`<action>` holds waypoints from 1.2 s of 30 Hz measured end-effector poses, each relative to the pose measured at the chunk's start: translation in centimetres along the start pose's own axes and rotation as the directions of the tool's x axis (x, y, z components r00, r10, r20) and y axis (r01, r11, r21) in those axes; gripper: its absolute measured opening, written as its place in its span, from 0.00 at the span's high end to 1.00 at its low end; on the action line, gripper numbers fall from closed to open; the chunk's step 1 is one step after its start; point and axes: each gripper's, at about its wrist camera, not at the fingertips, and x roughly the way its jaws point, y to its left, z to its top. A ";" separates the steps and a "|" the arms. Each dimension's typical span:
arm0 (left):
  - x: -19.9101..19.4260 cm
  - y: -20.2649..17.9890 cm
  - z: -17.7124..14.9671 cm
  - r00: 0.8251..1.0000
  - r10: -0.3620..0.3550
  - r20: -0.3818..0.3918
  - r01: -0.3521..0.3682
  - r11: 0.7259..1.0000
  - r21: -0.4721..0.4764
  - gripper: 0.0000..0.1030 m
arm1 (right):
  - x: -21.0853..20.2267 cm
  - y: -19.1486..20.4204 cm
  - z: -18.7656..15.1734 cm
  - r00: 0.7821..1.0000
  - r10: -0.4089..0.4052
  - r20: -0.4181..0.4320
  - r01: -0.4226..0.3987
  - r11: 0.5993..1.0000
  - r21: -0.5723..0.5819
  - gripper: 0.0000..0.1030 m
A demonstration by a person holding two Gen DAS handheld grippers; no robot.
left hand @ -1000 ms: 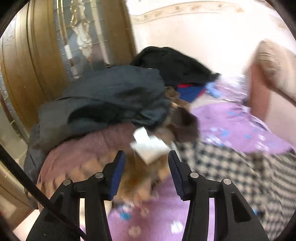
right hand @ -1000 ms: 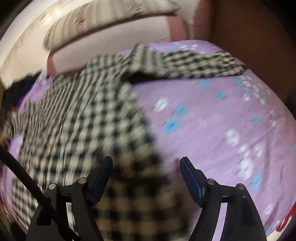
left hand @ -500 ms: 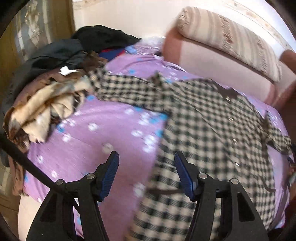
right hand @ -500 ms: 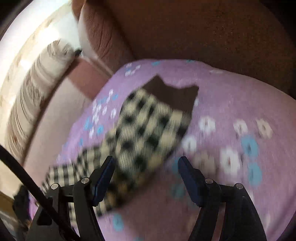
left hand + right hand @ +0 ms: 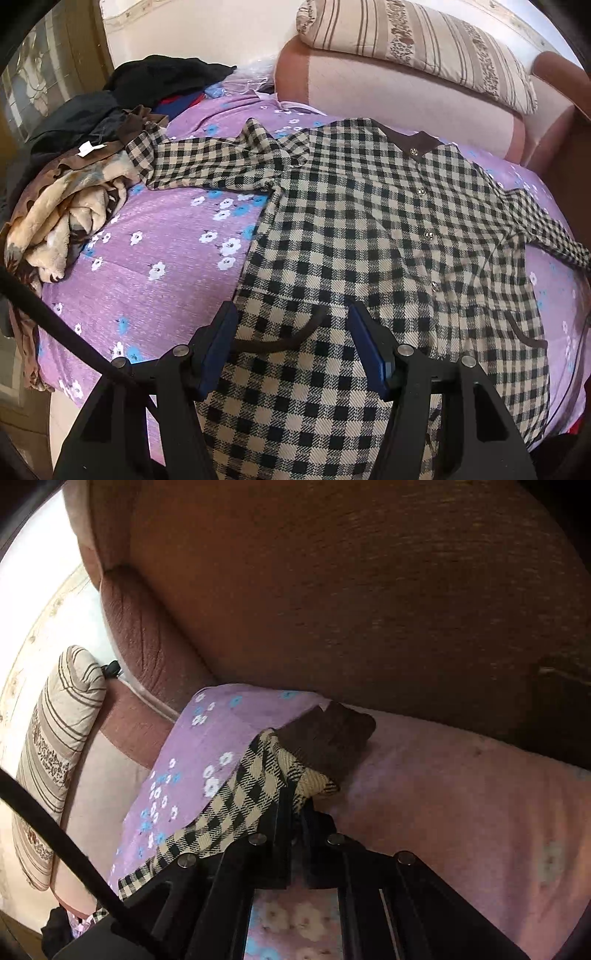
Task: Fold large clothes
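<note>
A: Starting at our right gripper point(image 5: 297, 805): the jaws are pinched tight together on the cuff end of the checked coat point(image 5: 236, 808), with the brown cuff point(image 5: 328, 738) sticking out just past the fingertips.

B: And our left gripper point(image 5: 291, 347) stands about half open, its blue pads point(image 5: 218, 350) on either side of the lower front of the coat without pressing on it. A curved brown pocket edge point(image 5: 280, 341) lies between them.

A: Only the left wrist view shows the whole coat: spread face up on the purple flowered sheet point(image 5: 147, 280), brown collar point(image 5: 413, 142) toward the sofa back, one sleeve reaching out to the pile of clothes point(image 5: 74, 177) at the left, the other sleeve running off to the right edge.

B: The snaps point(image 5: 428, 235) down the front show there too, and the striped cushion point(image 5: 417, 48) on top of the backrest.

A: From the right wrist we see only a strip of sleeve, the brown sofa arm point(image 5: 332, 590) rising just behind the cuff, and one end of that cushion at far left.

B: Neither view shows the other gripper.
</note>
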 end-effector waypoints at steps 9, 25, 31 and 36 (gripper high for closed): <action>0.8 1.8 -1.2 1.000 -0.010 -0.022 0.009 0.999 -0.042 0.41 | -1.6 6.0 -1.5 0.999 0.009 0.042 -0.002 0.987 -0.162 0.96; 2.1 6.3 -2.8 0.996 -0.092 -0.003 0.090 0.987 -0.130 0.41 | -3.7 34.7 -27.2 0.873 0.283 -0.398 -0.485 0.596 -0.640 0.96; 1.9 8.8 -3.7 0.994 -0.106 0.012 0.107 0.979 -0.174 0.41 | -0.4 39.4 -40.8 0.804 0.144 -0.577 -0.573 0.445 -0.688 0.95; 1.3 9.7 -4.5 0.991 -0.129 0.038 0.133 0.975 -0.175 0.41 | -3.4 37.9 -47.4 0.775 0.043 -0.630 -0.621 0.229 -0.749 0.68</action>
